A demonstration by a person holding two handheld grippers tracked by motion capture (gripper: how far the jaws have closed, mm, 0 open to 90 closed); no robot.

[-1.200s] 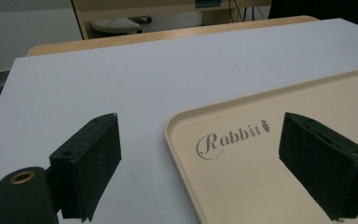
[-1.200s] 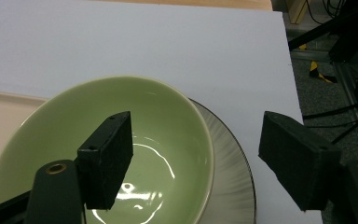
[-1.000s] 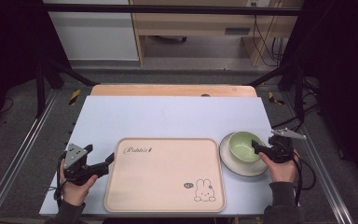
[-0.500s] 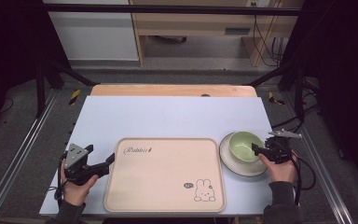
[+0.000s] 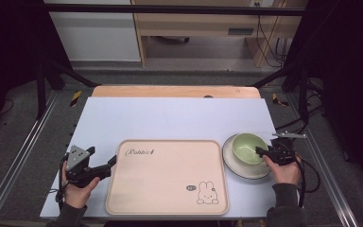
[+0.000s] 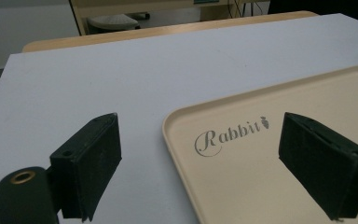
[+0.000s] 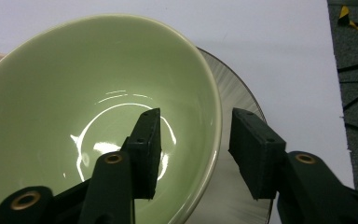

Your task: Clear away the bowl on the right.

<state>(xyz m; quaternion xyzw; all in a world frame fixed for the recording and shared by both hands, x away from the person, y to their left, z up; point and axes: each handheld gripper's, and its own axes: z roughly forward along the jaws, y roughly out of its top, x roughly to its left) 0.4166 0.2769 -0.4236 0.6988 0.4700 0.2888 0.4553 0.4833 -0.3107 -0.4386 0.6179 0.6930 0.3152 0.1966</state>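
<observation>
Lower right of the high view, the right gripper (image 5: pixel 259 152) straddles the green bowl's (image 5: pixel 246 147) rim, jaws just closing, a gap still showing outside, the bowl on its plate (image 5: pixel 236 166). Lower left, the left gripper (image 5: pixel 109 165) gapes wide, empty, astride the tray's (image 5: pixel 165 177) edge.

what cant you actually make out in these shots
- Whether the right gripper pads already press the green bowl wall; its jaws have just been closing astride the rim, right gripper view.
- The plate under the bowl: mostly hidden by it.
- The tray far side: cut off by the frame edge, left gripper view.
- The small badge by the tray's rabbit drawing: too small, high view.
</observation>
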